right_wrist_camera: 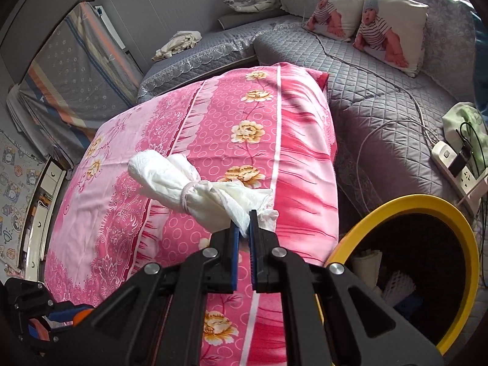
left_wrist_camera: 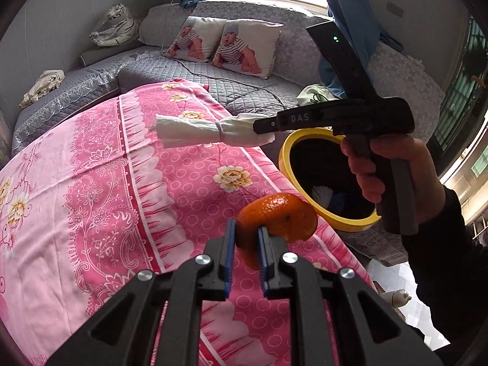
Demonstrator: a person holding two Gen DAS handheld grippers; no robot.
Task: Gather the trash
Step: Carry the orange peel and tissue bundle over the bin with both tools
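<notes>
My left gripper (left_wrist_camera: 247, 228) is shut on an orange peel (left_wrist_camera: 276, 216) and holds it above the right edge of the pink flowered cloth (left_wrist_camera: 122, 183). My right gripper (right_wrist_camera: 243, 222) is shut on one end of a white tissue bundle (right_wrist_camera: 170, 183) tied with a band, held above the cloth; gripper and bundle (left_wrist_camera: 198, 131) also show in the left wrist view. A yellow-rimmed bin (left_wrist_camera: 285, 164) stands just right of the cloth, below the right hand; it also shows in the right wrist view (right_wrist_camera: 366, 222) with some trash inside.
A grey quilted sofa (right_wrist_camera: 381, 97) wraps around behind, with two baby-print cushions (left_wrist_camera: 225, 45), a plush tiger (left_wrist_camera: 116, 27), a cable and a power strip (right_wrist_camera: 457, 167). Folded bedding (right_wrist_camera: 70, 70) leans at the left wall.
</notes>
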